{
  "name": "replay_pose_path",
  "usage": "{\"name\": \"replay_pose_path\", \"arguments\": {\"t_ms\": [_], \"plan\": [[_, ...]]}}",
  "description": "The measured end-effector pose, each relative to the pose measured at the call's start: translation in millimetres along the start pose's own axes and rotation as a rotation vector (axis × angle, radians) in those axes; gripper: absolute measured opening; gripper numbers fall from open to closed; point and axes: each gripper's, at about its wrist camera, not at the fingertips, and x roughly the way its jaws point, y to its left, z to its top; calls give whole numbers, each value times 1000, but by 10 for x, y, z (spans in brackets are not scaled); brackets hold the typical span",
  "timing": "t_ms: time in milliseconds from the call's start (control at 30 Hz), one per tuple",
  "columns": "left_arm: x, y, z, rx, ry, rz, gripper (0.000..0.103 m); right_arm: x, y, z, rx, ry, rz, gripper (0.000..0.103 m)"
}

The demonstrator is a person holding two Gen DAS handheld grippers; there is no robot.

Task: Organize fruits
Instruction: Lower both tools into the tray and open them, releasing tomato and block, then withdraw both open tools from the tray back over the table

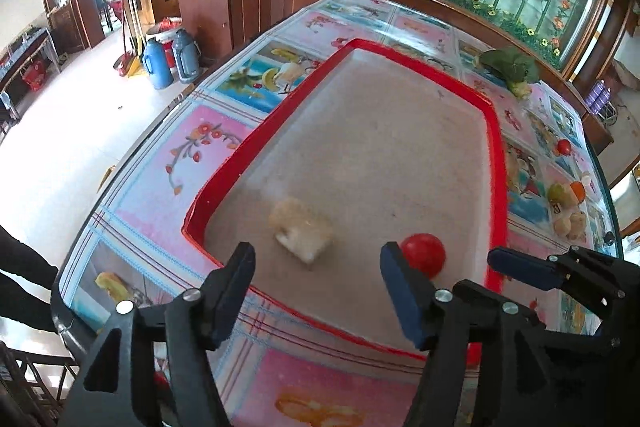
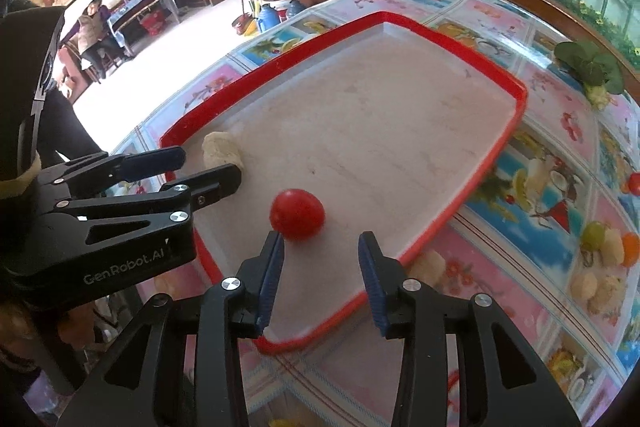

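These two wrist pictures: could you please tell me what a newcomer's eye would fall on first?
First the big red-rimmed tray in the middle of the colourful table, with a red tomato and a pale fruit chunk lying near its close end. Next, the two black tools: the left tool open above the chunk, the right tool open just short of the tomato.

"GenRobot.AI" is printed on the left gripper [image 2: 212, 163].

A home dining room: patterned tablecloth [image 1: 172, 163], wooden cabinets [image 1: 208, 7], thermos flasks [image 1: 158, 63] and broom [image 1: 128, 59] on tiled floor.
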Motion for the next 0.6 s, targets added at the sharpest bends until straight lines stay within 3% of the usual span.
{"name": "replay_pose_path", "arguments": {"t_ms": [300, 600], "plan": [[-207, -415, -93, 71, -47, 2, 70, -320, -160, -228, 30, -38, -30, 39], [-320, -972, -177, 173, -66, -60, 73, -645, -493, -524, 115, -73, -92, 41]]}}
